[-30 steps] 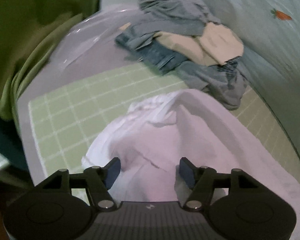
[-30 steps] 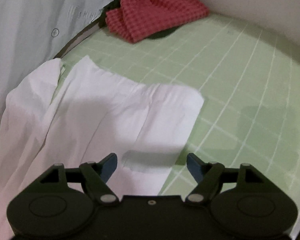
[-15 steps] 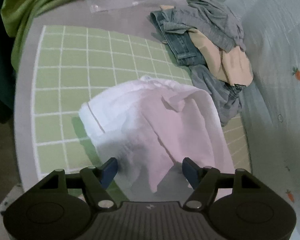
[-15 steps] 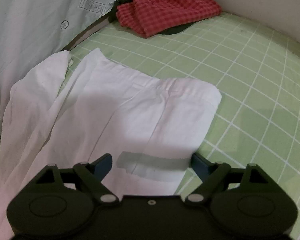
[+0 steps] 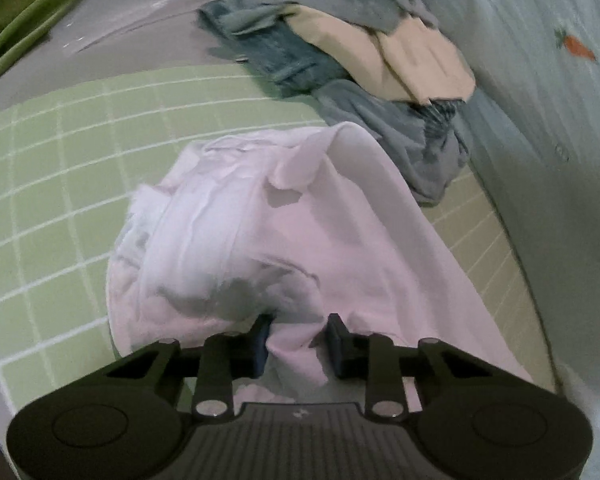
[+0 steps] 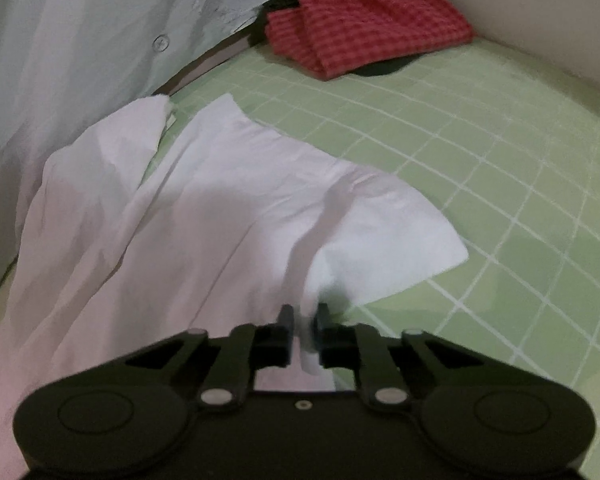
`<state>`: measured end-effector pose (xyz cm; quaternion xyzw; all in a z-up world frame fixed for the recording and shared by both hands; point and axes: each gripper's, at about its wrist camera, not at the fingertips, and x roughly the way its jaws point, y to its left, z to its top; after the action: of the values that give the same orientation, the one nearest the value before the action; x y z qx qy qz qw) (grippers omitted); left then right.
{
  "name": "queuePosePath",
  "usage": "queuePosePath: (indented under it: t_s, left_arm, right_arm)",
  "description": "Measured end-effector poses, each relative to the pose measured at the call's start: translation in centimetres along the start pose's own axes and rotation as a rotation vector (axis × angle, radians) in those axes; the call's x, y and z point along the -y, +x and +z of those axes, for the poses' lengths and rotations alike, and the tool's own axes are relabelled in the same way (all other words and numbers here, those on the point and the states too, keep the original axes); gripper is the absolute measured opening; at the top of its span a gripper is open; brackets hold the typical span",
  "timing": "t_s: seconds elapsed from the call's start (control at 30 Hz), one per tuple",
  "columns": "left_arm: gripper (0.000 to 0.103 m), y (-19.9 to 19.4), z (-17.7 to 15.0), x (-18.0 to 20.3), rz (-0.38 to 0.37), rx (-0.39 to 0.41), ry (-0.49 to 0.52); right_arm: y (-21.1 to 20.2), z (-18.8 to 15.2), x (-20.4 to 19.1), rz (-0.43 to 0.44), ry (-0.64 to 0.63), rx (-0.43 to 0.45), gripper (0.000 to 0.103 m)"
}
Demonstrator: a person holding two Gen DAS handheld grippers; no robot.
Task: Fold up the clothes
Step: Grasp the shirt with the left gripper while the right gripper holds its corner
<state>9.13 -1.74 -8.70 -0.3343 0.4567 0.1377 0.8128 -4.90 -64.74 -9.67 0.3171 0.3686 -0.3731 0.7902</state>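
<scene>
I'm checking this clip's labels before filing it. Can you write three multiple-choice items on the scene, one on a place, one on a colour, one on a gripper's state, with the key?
1. Where does the red checked cloth lie?
A. at the far edge of the green grid mat
B. on top of the white garment
C. between the right gripper's fingers

2. What colour is the garment that both grippers hold?
A. blue
B. white
C. beige

3. How is the right gripper set?
A. wide open above the mat
B. shut on nothing
C. shut on a pinch of the white garment

Key:
1 A, it sits folded at the mat's far end, apart from the garment.
2 B, white fabric fills both wrist views.
3 C, a ridge of fabric runs into its nearly closed fingers; the left gripper also has a fold between its fingers.
</scene>
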Motion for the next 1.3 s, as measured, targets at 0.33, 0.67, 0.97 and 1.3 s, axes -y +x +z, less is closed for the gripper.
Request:
queuePosePath:
  t_s: [0.33,0.67,0.97,1.3]
  left_arm:
    - [0.028,5.9,3.1,7.6,0.027,-0.006,0.163]
    - [0.014,6.3,5.1,13.8,0.015,0.026,0.288]
    - [0.005,-6.0,6.9,5.3,-0.082,0.154,0.194]
    - [0.006,-8.3,2.0,-5.8,0.037,0.102,0.108]
  right_arm:
    - [3.8,3.3,-5.9,0.02,-0.115,-0.008,0.006]
    - [3.2,7.0,-9.9,0.087,-0.109,0.112,0.004]
    - [-8.1,5.1,-0.8,0.143,-0.051,0.288,0.003]
    - [-10.9,-1.4,5.0,0.064,-0.009,0.176,0.003]
